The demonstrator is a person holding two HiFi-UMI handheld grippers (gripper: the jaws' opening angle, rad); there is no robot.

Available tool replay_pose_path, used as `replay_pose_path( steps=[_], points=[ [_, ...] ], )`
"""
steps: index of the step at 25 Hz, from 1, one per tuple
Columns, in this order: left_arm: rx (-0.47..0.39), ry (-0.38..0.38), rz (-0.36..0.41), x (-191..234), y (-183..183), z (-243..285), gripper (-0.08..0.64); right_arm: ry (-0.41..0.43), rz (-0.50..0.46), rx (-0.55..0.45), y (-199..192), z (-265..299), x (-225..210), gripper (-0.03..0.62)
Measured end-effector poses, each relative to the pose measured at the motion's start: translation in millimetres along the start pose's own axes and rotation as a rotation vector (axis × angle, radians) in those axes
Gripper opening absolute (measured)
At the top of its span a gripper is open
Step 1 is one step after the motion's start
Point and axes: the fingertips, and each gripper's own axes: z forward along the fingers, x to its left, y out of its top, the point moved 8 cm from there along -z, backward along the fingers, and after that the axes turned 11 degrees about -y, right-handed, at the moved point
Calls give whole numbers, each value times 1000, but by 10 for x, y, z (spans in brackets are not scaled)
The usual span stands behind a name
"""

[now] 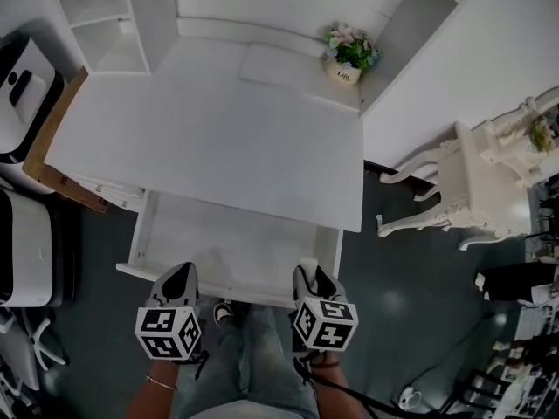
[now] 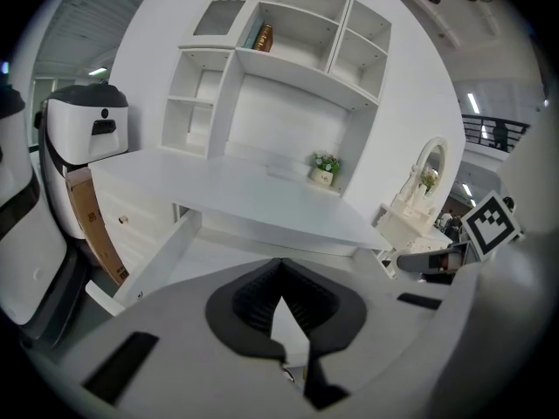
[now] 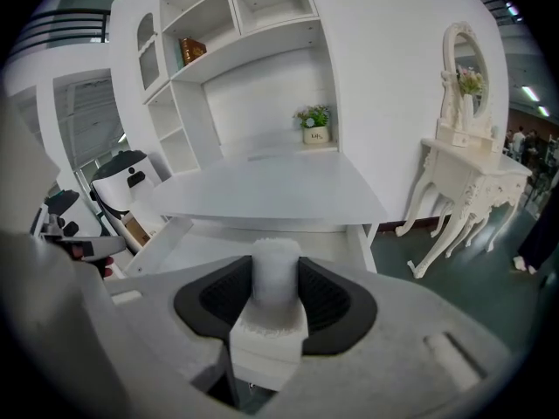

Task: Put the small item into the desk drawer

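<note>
R gripper [image 1: 310,271] over near-right rim of open drawer [image 1: 140,234], jaws clenched on small white item [image 3: 275,273], which sticks out past the pads. L gripper [image 1: 181,273] to its left over near rim, jaws pressed together, nothing betw them. Flower pot [image 1: 349,55] at far-right corner of desk [image 1: 218,138].

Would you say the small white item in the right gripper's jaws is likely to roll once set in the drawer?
Probably not: the small white item looks blocky below its rounded top, so it should sit. Its rough-looking surface likely resists slipping in the right gripper.
</note>
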Motion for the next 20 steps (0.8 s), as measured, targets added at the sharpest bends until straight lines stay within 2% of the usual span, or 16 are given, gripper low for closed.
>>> replay_pose_path(
  steps=[11,20],
  points=[
    [-28,108,-66,206,-20,-112,-3,25,-88,58,161,581,81,166],
    [-52,153,-106,250,-34,-88,-3,57,-180,100,223,1008,205,166]
  ],
)
